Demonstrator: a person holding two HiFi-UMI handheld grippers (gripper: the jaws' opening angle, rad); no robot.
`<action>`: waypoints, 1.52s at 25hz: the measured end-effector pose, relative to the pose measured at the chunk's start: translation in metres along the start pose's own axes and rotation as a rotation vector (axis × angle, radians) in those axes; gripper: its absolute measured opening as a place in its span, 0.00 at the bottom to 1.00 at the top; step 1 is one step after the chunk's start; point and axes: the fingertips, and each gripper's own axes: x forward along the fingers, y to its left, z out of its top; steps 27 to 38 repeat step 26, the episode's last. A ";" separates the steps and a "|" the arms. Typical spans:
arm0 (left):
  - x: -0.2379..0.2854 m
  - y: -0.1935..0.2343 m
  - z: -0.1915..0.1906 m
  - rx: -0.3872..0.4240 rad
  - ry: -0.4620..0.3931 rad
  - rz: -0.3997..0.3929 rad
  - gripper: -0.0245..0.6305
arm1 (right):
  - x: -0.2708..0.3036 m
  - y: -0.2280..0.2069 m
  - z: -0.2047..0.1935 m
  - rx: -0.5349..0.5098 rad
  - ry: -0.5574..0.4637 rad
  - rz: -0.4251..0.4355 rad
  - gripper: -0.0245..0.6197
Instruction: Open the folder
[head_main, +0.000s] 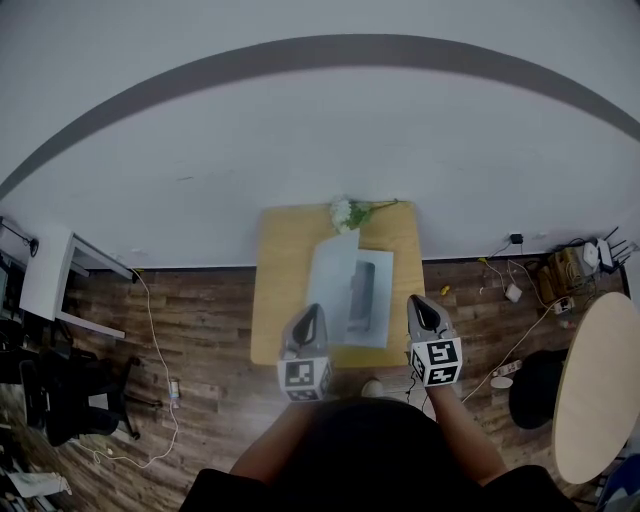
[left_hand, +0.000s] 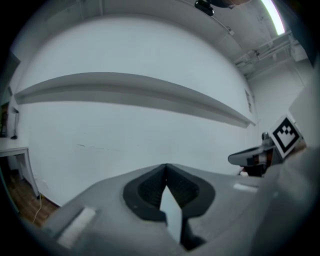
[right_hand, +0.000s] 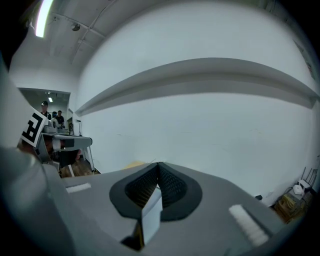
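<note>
A pale grey-blue folder (head_main: 349, 288) lies open on the small wooden table (head_main: 285, 250). One leaf stands tilted up on the left, and a dark clip shows on the flat leaf. My left gripper (head_main: 309, 314) hovers over the table's front left edge, its jaws shut with nothing held. My right gripper (head_main: 419, 304) hangs off the table's front right corner, also shut and empty. In the left gripper view the shut jaws (left_hand: 166, 172) face a white wall, with the right gripper (left_hand: 260, 156) at the side. The right gripper view shows shut jaws (right_hand: 158, 170) and the left gripper (right_hand: 64, 143).
White flowers (head_main: 350, 212) lie at the table's far edge. A white desk (head_main: 46, 275) and a black chair (head_main: 70, 400) stand on the left. At the right are a round table (head_main: 597, 385) and cables and adapters on the wooden floor (head_main: 515, 292). People (right_hand: 52, 118) stand far off.
</note>
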 end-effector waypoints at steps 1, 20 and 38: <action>0.001 -0.002 0.001 -0.005 0.003 0.002 0.04 | 0.000 -0.002 0.001 -0.001 -0.002 0.004 0.04; 0.008 -0.016 -0.002 -0.004 0.012 0.040 0.04 | 0.003 -0.010 0.004 -0.013 -0.017 0.069 0.04; 0.012 -0.022 -0.001 0.011 0.013 0.042 0.04 | 0.005 -0.014 0.007 -0.020 -0.025 0.081 0.04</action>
